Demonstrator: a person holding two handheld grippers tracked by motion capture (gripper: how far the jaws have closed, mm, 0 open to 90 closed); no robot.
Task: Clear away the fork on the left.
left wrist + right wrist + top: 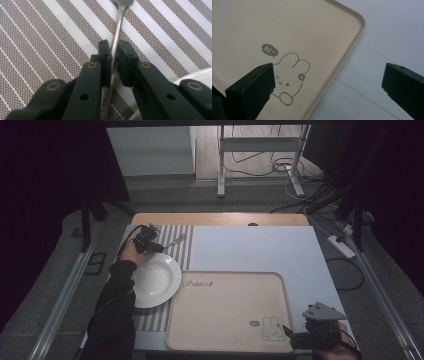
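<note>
Nearest the person, at the front right corner of the surface (260, 245), the right gripper (300, 336) hovers over the corner of the one beige rounded-square plastic tray (227, 310), its two black fingers (252, 87) spread wide with nothing between them; in the right gripper view one finger hangs over the tray's grey printed rabbit and the other over the pale blue covering beside the tray's rim. The tray carries one rabbit drawing with a small "hi~" speech bubble near that corner and one line of script lettering at its far left corner. Left of the tray sits one round white ceramic plate (152, 280), resting on the one brown-and-white striped woven placemat (182, 247), its edge just beside the tray. Beyond the plate, the person's dark-sleeved left arm reaches to the left gripper (150, 244), low over the placemat's far part. Its two fingers (105, 58) stand narrow, pinched onto the thin handle of the one silver metal spoon (117, 37), which lies flat on the stripes just past the plate's rim, with its wider end pointing away from the gripper.
</note>
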